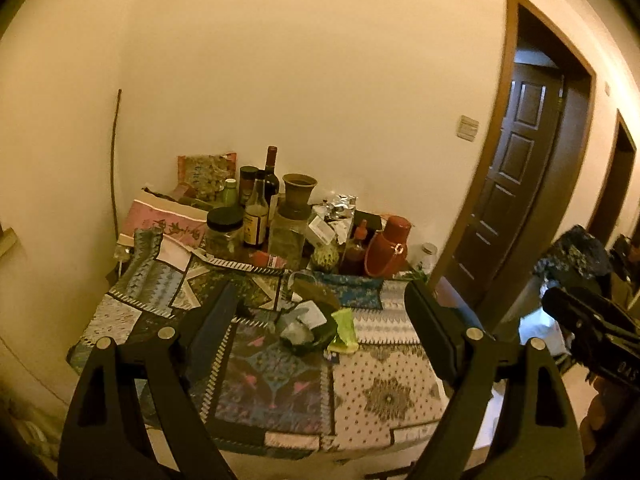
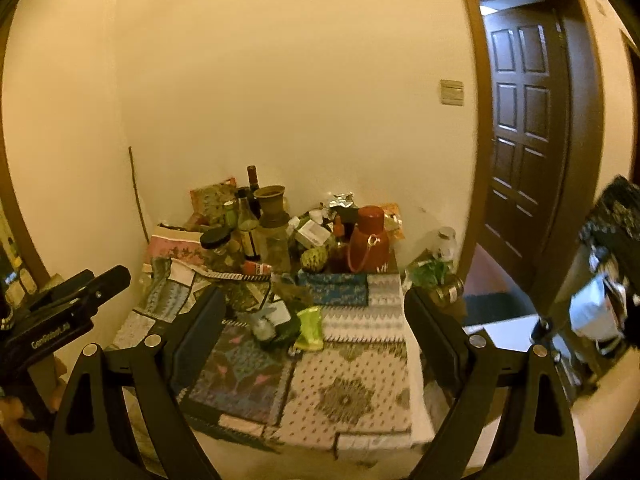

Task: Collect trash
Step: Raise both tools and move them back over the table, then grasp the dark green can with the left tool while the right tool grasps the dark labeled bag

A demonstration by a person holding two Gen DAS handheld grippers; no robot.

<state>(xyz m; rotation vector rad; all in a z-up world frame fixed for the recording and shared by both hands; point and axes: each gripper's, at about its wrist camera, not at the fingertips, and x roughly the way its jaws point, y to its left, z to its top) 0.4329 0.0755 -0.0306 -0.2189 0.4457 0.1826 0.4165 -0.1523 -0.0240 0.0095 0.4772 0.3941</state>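
Both hand-held grippers hung short of the desk [image 1: 384,400], which was covered in a patchwork cloth, and neither held anything: the left hand-held gripper [image 1: 320,320] had its jaws standing wide apart with nothing between them, and the right hand-held gripper [image 2: 316,324] was equally spread and empty. The trash lay near the middle of the desk, a small heap of crumpled wrappers [image 1: 304,326] with a lime-green wrapper [image 1: 345,330] just beside it on the right, well in front of the crowd of bottles and jars [image 1: 256,216] along the wall. The step in hand looked like the approach to that heap. It would likely go best by taking the green wrapper first, since it lay flat and loose at the edge, coming down with one finger on either side and pinching low against the cloth without snagging it. The red flask [image 1: 390,246] behind was far enough off to be no hindrance.
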